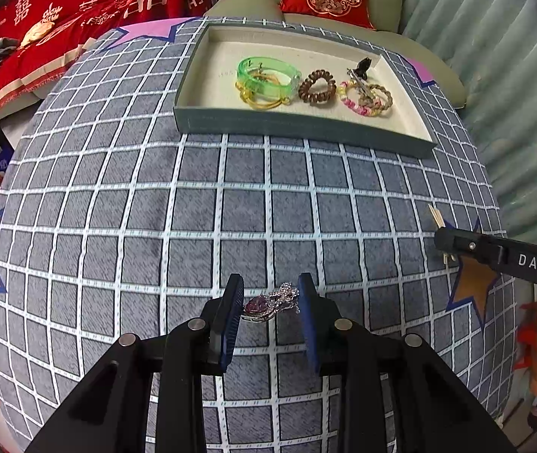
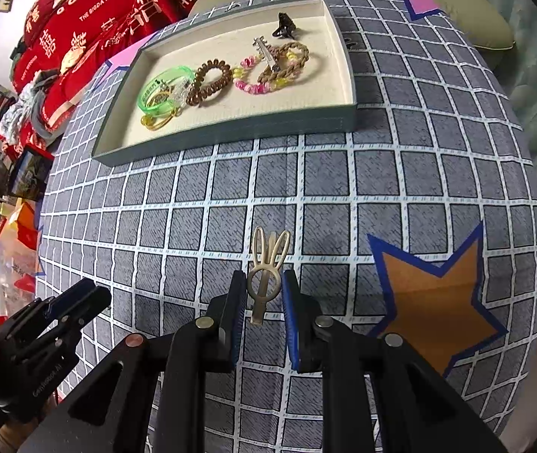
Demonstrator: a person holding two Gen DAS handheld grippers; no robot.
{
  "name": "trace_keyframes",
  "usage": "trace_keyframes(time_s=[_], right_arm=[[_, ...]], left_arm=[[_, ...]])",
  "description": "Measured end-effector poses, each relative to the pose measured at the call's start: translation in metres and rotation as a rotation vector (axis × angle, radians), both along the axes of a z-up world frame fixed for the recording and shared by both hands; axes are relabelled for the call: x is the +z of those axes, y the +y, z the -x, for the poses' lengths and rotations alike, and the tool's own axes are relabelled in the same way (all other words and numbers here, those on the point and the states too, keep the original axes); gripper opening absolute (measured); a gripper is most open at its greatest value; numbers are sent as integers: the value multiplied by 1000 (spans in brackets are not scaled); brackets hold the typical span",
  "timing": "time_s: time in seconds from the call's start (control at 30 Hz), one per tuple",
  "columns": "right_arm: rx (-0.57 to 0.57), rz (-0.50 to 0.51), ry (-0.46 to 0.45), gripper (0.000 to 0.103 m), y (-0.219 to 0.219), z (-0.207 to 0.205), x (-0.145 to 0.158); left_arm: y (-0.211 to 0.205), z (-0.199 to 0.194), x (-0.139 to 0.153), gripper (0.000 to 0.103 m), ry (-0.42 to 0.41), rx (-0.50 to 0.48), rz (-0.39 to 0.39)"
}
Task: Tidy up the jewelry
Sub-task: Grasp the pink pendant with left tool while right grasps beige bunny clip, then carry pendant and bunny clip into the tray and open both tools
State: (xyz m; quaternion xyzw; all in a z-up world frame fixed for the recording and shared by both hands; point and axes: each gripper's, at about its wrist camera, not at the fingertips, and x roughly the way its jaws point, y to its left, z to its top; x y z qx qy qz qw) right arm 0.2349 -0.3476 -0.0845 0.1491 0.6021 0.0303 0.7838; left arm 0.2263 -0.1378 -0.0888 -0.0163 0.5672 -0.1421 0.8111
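In the left wrist view my left gripper (image 1: 271, 288) is shut on a silver pendant with a purple stone (image 1: 259, 306), which spans the gap between the blue pads above the checked cloth. In the right wrist view my right gripper (image 2: 264, 283) is shut on a beige rabbit-shaped hair clip (image 2: 268, 251), its ears sticking out past the fingertips. The grey tray (image 1: 298, 126) (image 2: 230, 128) lies at the far side and holds a green bangle (image 1: 268, 75), a brown spiral hair tie (image 1: 317, 87), a pink bead bracelet (image 2: 257, 85) and a black claw clip (image 2: 285, 24).
The table carries a grey checked cloth (image 1: 193, 207) with an orange star (image 2: 438, 309) at the near right. Red cushions (image 1: 79, 11) and a sofa lie beyond the far edge. The other gripper shows at the right edge (image 1: 494, 253) and at the lower left (image 2: 60, 321).
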Motion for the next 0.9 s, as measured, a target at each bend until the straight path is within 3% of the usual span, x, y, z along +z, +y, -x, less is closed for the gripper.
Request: trace_keyframes(time_s=[0.4, 0.9], right_arm=[[-10, -7, -49, 21, -11, -23, 21], [-4, -7, -121, 21, -30, -94, 48]], left_arm=[[-1, -31, 15, 39, -38, 12, 3], [-13, -104, 45, 39, -145, -6, -5]])
